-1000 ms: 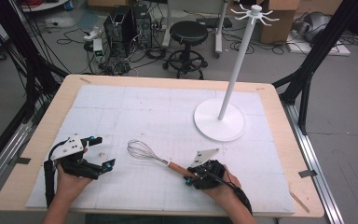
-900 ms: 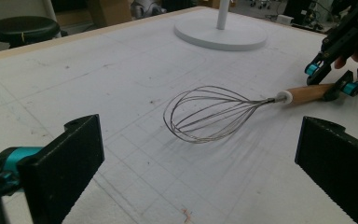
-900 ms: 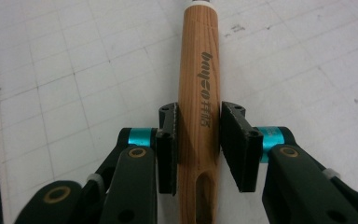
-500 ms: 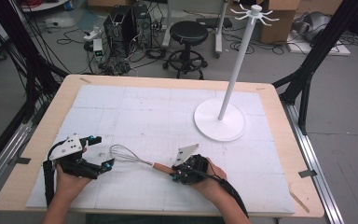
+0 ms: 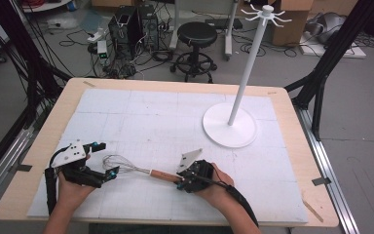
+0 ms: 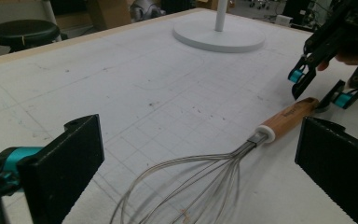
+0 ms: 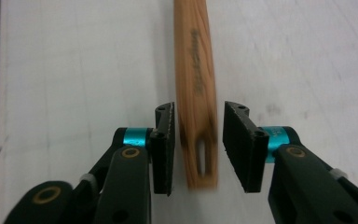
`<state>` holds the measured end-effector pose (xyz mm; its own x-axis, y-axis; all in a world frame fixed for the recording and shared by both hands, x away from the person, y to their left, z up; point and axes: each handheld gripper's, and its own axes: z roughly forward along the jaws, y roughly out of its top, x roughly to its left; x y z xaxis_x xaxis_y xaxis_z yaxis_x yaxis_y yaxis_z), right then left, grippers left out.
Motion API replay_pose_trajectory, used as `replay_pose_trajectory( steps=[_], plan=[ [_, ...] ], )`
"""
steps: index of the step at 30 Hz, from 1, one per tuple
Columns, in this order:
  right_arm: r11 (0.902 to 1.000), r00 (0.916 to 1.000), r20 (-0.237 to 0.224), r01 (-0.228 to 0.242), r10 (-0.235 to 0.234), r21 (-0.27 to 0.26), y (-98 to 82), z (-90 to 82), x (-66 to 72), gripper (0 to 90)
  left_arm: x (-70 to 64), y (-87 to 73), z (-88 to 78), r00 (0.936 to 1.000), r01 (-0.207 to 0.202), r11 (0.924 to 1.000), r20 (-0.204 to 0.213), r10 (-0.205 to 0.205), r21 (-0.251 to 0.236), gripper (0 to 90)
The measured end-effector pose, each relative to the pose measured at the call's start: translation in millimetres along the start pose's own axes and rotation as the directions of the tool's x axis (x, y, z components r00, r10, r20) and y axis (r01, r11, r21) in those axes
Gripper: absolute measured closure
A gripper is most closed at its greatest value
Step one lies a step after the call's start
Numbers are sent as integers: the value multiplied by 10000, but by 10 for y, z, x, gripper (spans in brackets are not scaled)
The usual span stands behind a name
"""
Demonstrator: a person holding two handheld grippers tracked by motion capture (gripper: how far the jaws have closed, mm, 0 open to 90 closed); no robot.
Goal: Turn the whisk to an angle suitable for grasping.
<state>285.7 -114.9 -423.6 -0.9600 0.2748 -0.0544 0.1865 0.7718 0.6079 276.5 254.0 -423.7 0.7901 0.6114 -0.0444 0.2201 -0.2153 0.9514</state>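
A wire whisk (image 5: 126, 168) with a wooden handle (image 6: 286, 116) lies flat on the white mat (image 5: 165, 122). My left gripper (image 5: 106, 158) rests on the mat at the front left, open wide, and the whisk's wire loops (image 6: 191, 182) lie between its jaws (image 6: 204, 149) without touching them. My right gripper (image 5: 179, 181) is at the handle's slotted end (image 7: 199, 154). Its jaws have just been opening, and the handle now sits between the pads (image 7: 165, 140) with a thin gap on each side. The left gripper view shows the right gripper (image 6: 320, 88) beyond the handle.
A white stand (image 5: 230, 127) with a round base, a tall pole and hooks on top rises at the mat's back right; its base (image 6: 219, 35) also shows in the left gripper view. The wooden table edge (image 5: 24, 195) frames the mat. A stool and cables lie beyond the table.
My right hand slid the whisk left across the mat, bringing its wires between the left gripper's jaws. The left gripper stayed still.
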Motion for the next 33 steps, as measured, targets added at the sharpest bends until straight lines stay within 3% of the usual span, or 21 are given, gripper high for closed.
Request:
replay_pose_trajectory(
  steps=[4, 8, 15, 19, 33],
  plan=[
    [9984, 9984, -88, -556, 556, -35, -254, -126, 4, 641, -10, 5, -4, 10000, 23, 10000, 17, -23, -60, 17],
    [9960, 9958, -287, -870, 864, -194, -344, -137, -41, 648, -14, 6, -10, 10000, 9, 10000, 7, -9, -53, 17],
    [9976, 9974, -263, -675, 670, -168, -299, -104, -17, 652, 4, 2, 0, 10000, 70, 9999, -11, -71, -109, 17],
    [9982, 9980, -360, -538, 529, -248, -292, -103, -41, 737, 4, 3, 1, 10000, 68, 9999, -2, -68, -104, 17],
    [9921, 9911, 765, -1033, 1086, -709, -282, -32, -293, 689, 4, 6, -4, 10000, 31, 9999, -7, -31, -101, 17]
  ],
)
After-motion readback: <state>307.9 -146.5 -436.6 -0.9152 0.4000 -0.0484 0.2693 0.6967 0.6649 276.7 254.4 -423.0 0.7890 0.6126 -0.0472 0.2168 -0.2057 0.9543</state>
